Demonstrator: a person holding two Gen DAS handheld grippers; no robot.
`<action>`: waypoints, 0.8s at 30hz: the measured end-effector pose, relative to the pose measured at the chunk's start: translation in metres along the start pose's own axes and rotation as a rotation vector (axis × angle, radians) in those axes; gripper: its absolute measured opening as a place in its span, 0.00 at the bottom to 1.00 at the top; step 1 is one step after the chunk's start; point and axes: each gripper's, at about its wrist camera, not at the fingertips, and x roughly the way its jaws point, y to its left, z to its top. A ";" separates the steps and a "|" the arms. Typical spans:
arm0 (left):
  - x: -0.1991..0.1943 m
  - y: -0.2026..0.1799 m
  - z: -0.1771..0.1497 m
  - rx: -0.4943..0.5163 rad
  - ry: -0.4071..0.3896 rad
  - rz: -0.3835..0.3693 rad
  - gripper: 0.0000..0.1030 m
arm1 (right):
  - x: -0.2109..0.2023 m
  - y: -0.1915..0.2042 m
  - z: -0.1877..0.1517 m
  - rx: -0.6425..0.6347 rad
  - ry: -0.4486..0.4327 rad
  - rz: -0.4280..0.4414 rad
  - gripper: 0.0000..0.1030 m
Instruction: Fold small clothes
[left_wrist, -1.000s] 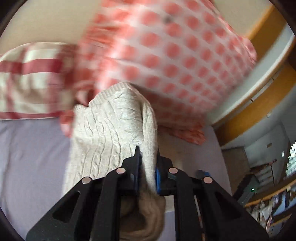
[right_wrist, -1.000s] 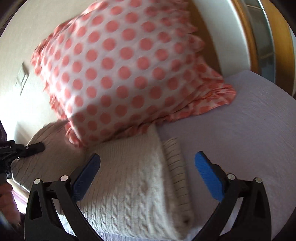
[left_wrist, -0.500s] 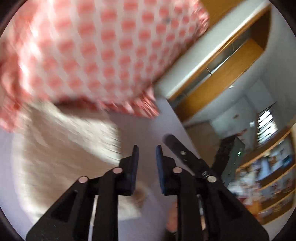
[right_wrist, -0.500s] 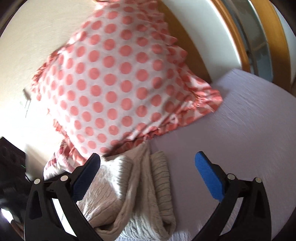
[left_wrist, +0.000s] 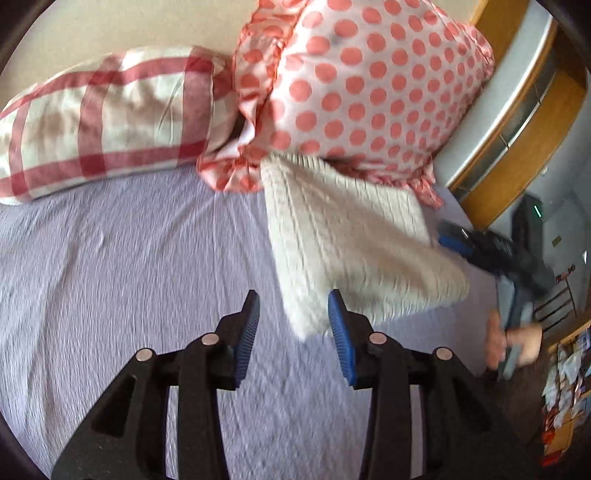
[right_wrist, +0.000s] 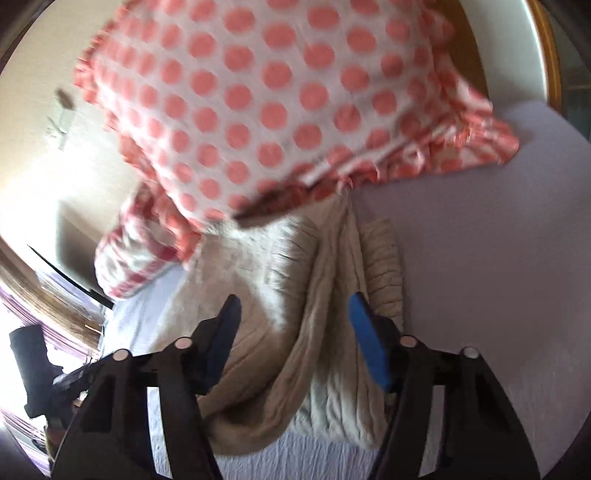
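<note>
The cream cable-knit sweater (left_wrist: 343, 236) lies folded on the lavender bed sheet (left_wrist: 129, 266), its far end tucked against the lower edge of the polka-dot pillow (left_wrist: 369, 85). In the left wrist view the sweater runs from about 12 o'clock down toward 3 o'clock of the left tool (left_wrist: 293, 325), and its near corner sits just ahead of the blue pads (left_wrist: 340, 328). The left tool stands parted with bare sheet between its fingers and has hold of nothing. A red-and-cream checked pillow (left_wrist: 107, 118) rests at 10 o'clock, touching the polka-dot pillow's ruffled edge. At 3 o'clock the other gripper and the person's hand (left_wrist: 513, 343) show, blurred, beside the sweater's right edge.

In the right wrist view the right tool (right_wrist: 295, 332) hangs spread wide above the sweater (right_wrist: 325, 332), with the knit filling the gap between the fingers; neither pad presses on the fabric as far as can be seen, so it grips nothing. The sweater shows a long fold ridge running toward 12 o'clock, where it meets the polka-dot pillow (right_wrist: 277, 103). A ribbed cuff or hem (right_wrist: 384, 266) lies at 1 o'clock. Bare sheet (right_wrist: 498, 277) stretches off toward 3 o'clock.
</note>
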 end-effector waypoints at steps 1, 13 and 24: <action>0.003 -0.003 -0.004 0.014 0.002 0.005 0.39 | 0.007 -0.001 0.002 0.005 0.017 -0.003 0.55; 0.023 0.013 -0.035 0.012 0.037 -0.032 0.44 | 0.002 0.022 0.026 -0.111 -0.115 -0.043 0.15; 0.025 0.032 -0.045 -0.022 0.014 -0.075 0.48 | -0.049 0.020 0.000 -0.080 -0.136 0.030 0.58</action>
